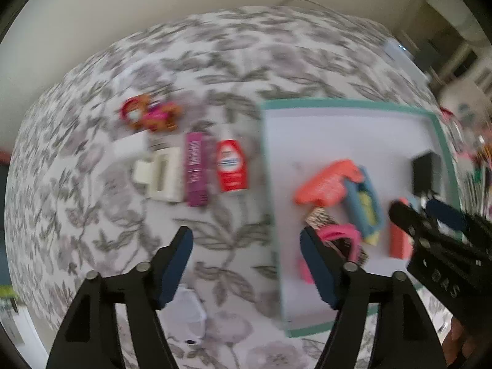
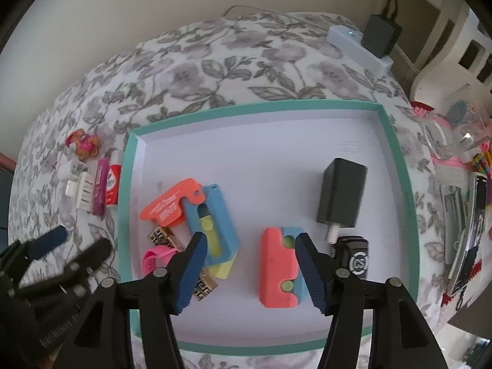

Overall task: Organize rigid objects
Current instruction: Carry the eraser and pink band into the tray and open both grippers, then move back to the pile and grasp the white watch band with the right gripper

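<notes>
A teal-rimmed white tray [image 2: 126, 184] lies on the floral cloth. In it are an orange and blue toy [image 2: 196, 212], a coral and blue block [image 2: 276, 267], a black charger [image 2: 341, 196], a black round-logo item [image 2: 353, 258], a pink strap [image 2: 156, 258] and a patterned bar [image 2: 160, 235]. My right gripper [image 2: 250, 273] is open and empty over the tray, beside the coral block. My left gripper [image 1: 246, 264] is open and empty over the cloth at the tray's left edge [image 1: 270, 215]. Left of the tray lie a red tube [image 1: 230, 166], a purple box [image 1: 195, 169], a cream clip [image 1: 160, 175] and a small toy figure [image 1: 150, 113].
A blue-grey bar [image 2: 359, 49] with a black adapter [image 2: 379, 35] sits at the far right of the cloth. Pencils, a metal tool [image 2: 452, 218] and clutter crowd the right side. A white item [image 1: 184, 310] lies under my left gripper. A wall stands behind.
</notes>
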The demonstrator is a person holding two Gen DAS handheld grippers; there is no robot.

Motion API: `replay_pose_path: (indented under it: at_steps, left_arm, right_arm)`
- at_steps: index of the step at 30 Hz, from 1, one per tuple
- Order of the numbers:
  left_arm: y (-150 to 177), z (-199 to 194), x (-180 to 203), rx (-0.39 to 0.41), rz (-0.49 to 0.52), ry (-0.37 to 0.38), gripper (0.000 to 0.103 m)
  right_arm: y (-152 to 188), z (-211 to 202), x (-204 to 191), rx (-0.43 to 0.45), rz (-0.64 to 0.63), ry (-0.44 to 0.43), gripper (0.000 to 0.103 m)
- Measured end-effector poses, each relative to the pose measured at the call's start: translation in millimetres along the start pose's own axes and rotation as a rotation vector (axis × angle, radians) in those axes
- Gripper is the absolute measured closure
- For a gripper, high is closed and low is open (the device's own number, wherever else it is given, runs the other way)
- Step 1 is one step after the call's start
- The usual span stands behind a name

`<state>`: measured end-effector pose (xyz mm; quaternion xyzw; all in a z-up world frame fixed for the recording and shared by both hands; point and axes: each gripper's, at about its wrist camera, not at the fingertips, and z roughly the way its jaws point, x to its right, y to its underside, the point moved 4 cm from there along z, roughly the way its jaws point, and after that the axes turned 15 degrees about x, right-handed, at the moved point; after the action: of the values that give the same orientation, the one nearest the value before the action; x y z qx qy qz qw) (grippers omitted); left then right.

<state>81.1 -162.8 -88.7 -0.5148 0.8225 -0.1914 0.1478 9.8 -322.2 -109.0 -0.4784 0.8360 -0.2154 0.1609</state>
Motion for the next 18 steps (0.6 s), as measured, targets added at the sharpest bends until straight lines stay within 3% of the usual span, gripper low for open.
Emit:
replay_pose_path:
  at_steps: [6, 8, 14, 18]
  left_arm:
    - [2, 9, -32, -0.017, -0.095, -0.043, 0.014]
    - [2, 12, -38, -0.017, -0.103, -0.058, 0.006]
    - [3, 12, -46, -0.013, -0.108, -0.087, 0.005]
    - [3, 12, -57, -0.014, -0.138, -0.089, 0.005]
  right_arm:
    - [3, 4, -12, 0.001, -0.037, -0.009, 0.028]
    - [3, 4, -15, 0.008, -0.039, -0.014, 0.02]
    - [4, 5, -23, 0.016, -0.055, -0.034, 0.006]
    - [4, 5, -28, 0.026, -0.066, -0.037, 0.002]
